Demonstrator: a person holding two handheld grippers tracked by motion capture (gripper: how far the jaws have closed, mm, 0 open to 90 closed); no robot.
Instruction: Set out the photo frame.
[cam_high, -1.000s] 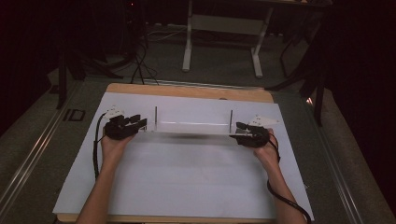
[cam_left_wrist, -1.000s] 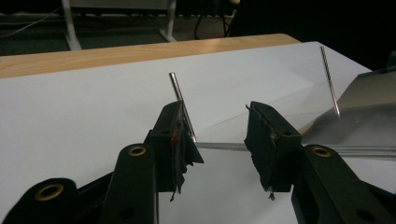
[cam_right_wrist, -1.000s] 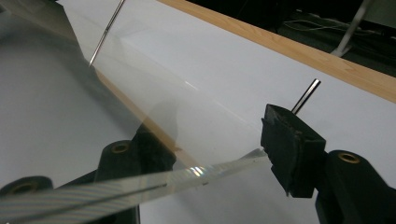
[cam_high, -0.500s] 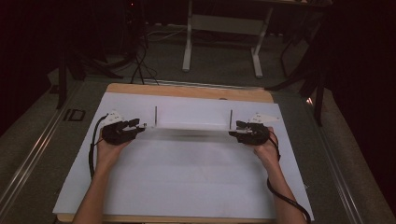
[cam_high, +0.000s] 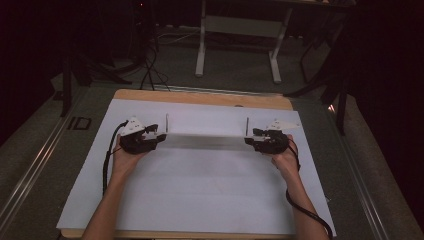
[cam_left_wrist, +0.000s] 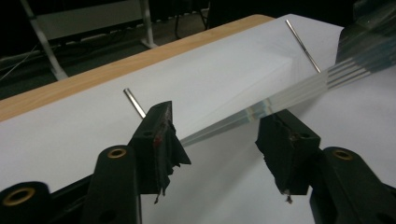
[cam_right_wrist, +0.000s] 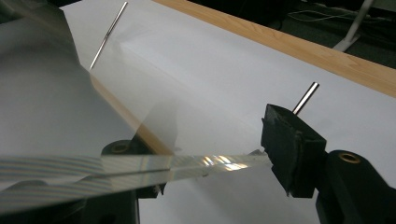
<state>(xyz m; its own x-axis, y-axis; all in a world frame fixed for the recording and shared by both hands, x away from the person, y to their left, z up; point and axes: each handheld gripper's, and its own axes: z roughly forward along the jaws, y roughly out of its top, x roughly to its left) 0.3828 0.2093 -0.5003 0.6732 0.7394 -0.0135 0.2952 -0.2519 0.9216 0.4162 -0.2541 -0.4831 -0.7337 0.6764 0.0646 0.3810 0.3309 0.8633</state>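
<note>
Clear sheet (cam_high: 205, 142) between two pins, left gripper (cam_left_wrist: 219, 135) opening, right gripper (cam_right_wrist: 210, 163) clamping it

One marking to read here: on the dark grey floor mat (cam_high: 60, 150) left of the tabletop (cam_high: 200, 97), in the high view, pale block letters (cam_high: 79, 123) that look like "ID". Nothing else legible: no label on the white sheet (cam_high: 200, 190) and no brand on either gripper in the two gripper views.
</note>
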